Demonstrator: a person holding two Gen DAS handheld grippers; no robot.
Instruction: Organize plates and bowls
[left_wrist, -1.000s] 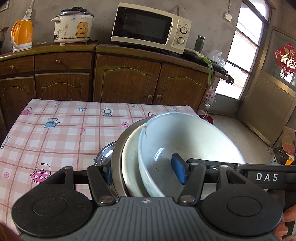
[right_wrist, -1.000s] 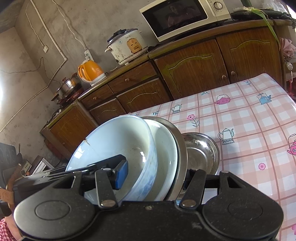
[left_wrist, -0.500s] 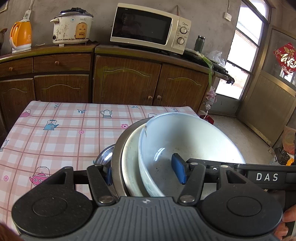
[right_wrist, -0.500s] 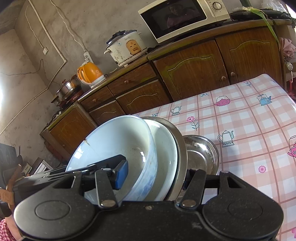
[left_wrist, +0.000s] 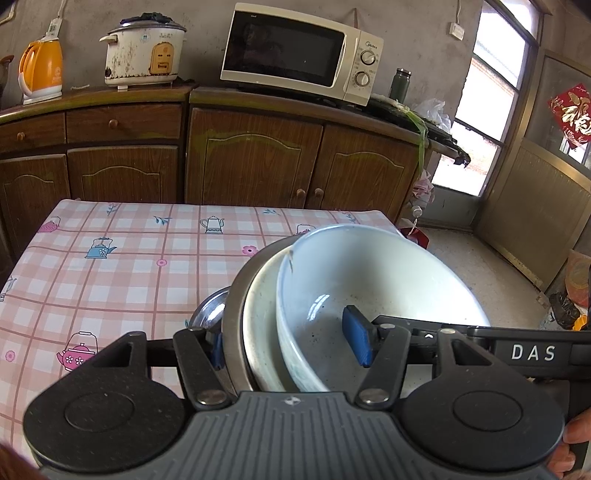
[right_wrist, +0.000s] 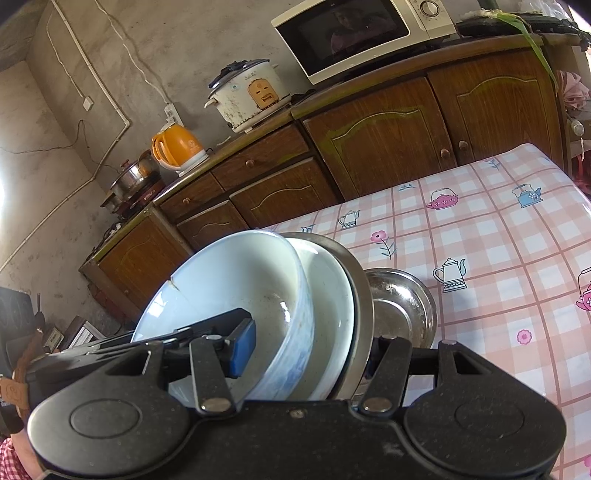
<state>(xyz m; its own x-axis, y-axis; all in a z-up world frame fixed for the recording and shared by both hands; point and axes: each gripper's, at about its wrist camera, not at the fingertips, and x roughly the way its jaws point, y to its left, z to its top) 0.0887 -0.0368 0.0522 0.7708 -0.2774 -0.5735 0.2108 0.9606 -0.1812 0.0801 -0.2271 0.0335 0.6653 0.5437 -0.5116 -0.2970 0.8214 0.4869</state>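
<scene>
A stack of dishes stands on edge above the table: a pale blue-white bowl (left_wrist: 369, 280) with a chipped rim, a white plate (left_wrist: 258, 325) and a metal plate (left_wrist: 234, 306). My left gripper (left_wrist: 287, 347) is shut across it, one blue pad (left_wrist: 356, 339) inside the bowl, the other behind the metal plate. My right gripper (right_wrist: 306, 352) clamps the same stack, bowl (right_wrist: 229, 280) at its blue pad (right_wrist: 242, 347). A small steel dish (right_wrist: 402, 310) sits just behind the metal plate (right_wrist: 360, 295). I cannot tell whether that dish is in the grip.
A table with a pink checked cloth (left_wrist: 110, 266) stretches ahead. Beyond it are brown cupboards (left_wrist: 255, 166) with a microwave (left_wrist: 295, 51), a rice cooker (left_wrist: 142, 51) and an orange kettle (left_wrist: 40, 70). Bare floor (left_wrist: 480, 266) lies beside the table. A person's hand (left_wrist: 572, 439) shows at the lower right.
</scene>
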